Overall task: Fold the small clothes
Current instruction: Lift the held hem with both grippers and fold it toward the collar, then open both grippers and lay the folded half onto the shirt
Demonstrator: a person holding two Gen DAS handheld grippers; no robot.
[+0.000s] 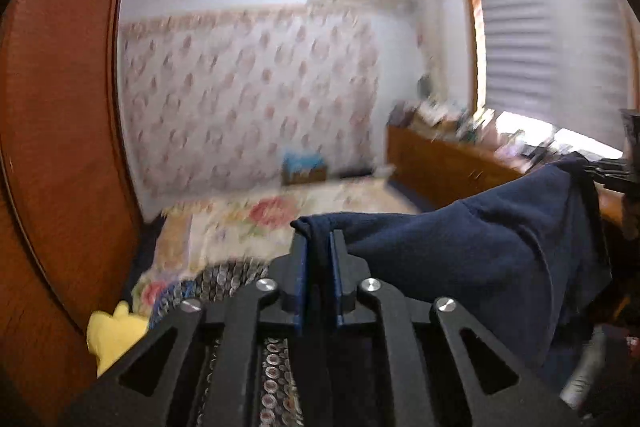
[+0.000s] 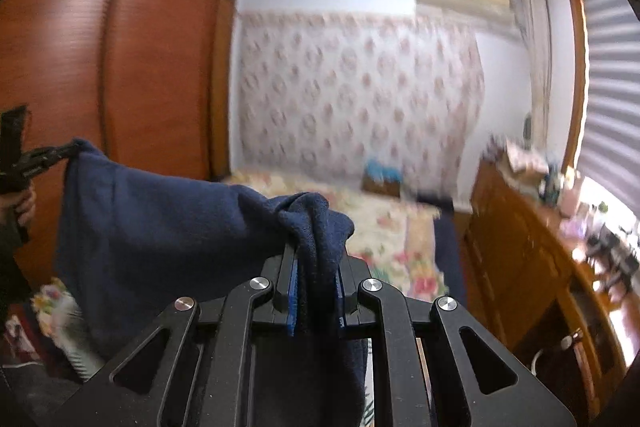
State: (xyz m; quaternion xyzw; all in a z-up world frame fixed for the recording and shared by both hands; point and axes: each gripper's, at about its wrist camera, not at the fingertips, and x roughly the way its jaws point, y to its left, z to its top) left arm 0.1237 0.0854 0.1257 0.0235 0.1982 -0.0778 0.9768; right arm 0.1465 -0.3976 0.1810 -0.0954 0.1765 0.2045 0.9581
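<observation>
Both claws clenched on the navy fleece garment (image 1: 480, 251): left claw (image 1: 319, 239) pinching one upper corner, right claw (image 2: 316, 259) gripping the other, bunched. Garment hanging in the air between them, above the floral bed (image 1: 248, 223), touching no surface in view. Long axis running about level from claw to claw, body drooping below. Best to keep both corners level and the top edge taut, then lower flat onto the bed before folding. No slack grip, else a corner slips.
</observation>
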